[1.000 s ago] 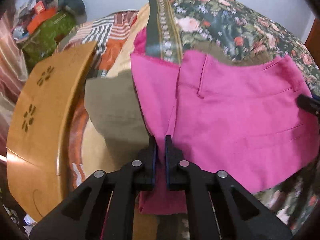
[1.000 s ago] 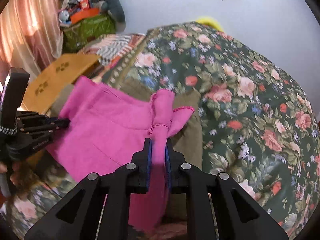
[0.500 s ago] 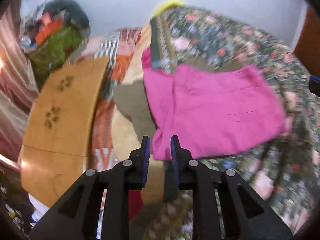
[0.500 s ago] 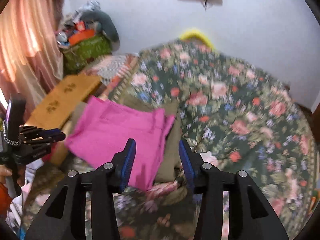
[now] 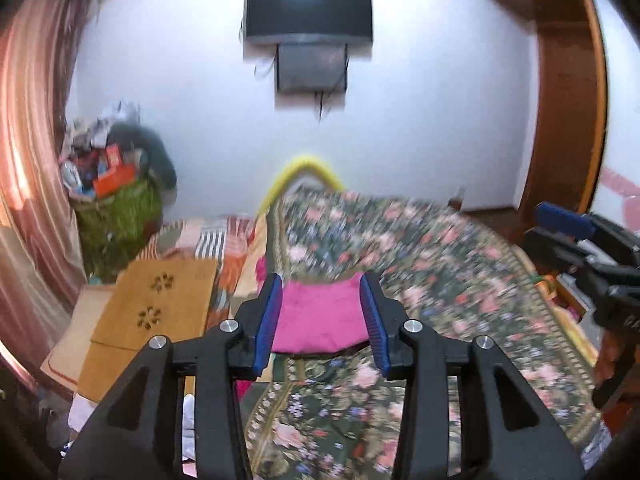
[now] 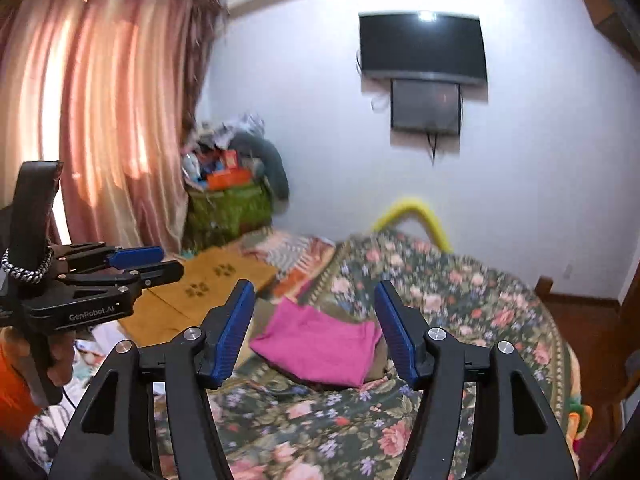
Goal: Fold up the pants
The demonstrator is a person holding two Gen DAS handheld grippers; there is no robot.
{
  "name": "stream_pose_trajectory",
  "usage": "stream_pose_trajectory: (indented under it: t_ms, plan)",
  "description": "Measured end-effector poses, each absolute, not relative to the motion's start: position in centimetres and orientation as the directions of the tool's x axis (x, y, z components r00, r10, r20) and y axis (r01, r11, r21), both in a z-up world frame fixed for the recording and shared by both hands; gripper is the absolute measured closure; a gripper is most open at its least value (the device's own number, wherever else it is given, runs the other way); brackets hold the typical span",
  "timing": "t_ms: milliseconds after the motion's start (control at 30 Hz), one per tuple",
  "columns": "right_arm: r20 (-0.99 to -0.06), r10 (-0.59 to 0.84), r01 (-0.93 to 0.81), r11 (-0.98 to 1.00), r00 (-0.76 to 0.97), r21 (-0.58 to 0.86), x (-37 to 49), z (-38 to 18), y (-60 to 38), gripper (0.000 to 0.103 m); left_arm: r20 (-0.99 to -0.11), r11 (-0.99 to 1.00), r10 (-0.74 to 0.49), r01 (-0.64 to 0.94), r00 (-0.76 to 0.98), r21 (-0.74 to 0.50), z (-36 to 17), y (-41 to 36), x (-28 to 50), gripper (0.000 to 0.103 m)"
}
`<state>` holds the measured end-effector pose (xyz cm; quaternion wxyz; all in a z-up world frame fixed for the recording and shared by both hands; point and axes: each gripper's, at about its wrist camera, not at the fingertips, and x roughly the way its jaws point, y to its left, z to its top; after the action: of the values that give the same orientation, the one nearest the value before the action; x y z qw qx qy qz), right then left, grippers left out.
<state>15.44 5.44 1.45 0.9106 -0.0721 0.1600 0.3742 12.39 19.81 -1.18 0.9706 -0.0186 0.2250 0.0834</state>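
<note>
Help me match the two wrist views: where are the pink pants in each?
Left wrist: the pants lie low centre, framed between the open left gripper fingers.
Right wrist: the pants lie low centre on the bed, between the open right gripper fingers.
Shared landmark: the wall TV.

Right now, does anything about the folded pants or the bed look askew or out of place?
Nothing alarming. The folded pink fabric pants lie flat on the floral bedspread, partly over an olive-brown cloth that peeks out beneath. Their right edge looks slightly uneven. Both the left hand-held gripper and right hand-held gripper are open and clear.
</note>
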Motion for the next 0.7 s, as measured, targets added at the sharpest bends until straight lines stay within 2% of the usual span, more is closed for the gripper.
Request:
stream_pose_trajectory:
  t_ms: [133,333,400,433,467,567,667,700]
  plan:
    - [-0.275,0.683,-0.711,0.703,0.676,-0.004,11.1,3.4,3.1,0.044,-0.343,0.984,0.159,-0.176,0.926,-0.021,1.5,17.3,6.9,0.052]
    - [-0.190,0.710,-0.722,0.692,0.678,0.010,6.1,4.8,-0.2,0.044,-0.230,0.978,0.206,-0.207,0.951,0.021,4.2,13.0,0.2,0.050]
    - [-0.172,0.713,-0.722,0.692,0.680,0.013,5.2,4.9,-0.9,0.038,-0.207,0.977,0.210,-0.211,0.956,0.017,4.7,11.9,-1.4,0.047]
    - [-0.164,0.716,-0.723,0.690,0.679,0.018,4.9,4.9,-1.3,0.030,-0.198,0.976,0.214,-0.216,0.957,0.012,4.8,11.6,-1.9,0.042]
    - [-0.149,0.720,-0.725,0.688,0.678,0.029,4.5,4.9,-1.9,0.026,-0.185,0.977,0.211,-0.214,0.960,0.004,4.8,11.1,-2.6,0.035]
    - [-0.136,0.717,-0.720,0.693,0.683,0.038,3.7,4.8,-2.5,0.024,-0.155,0.975,0.222,-0.224,0.963,0.006,4.9,10.0,-4.0,0.019]
    - [-0.125,0.707,-0.707,0.705,0.696,0.052,3.5,4.8,-3.1,0.013,-0.144,0.977,0.213,-0.215,0.966,0.004,4.6,9.2,-4.9,0.005]
    - [-0.120,0.701,-0.700,0.712,0.703,0.054,3.2,4.7,-3.3,0.010,-0.143,0.977,0.213,-0.215,0.967,0.003,4.5,9.1,-4.9,0.003]
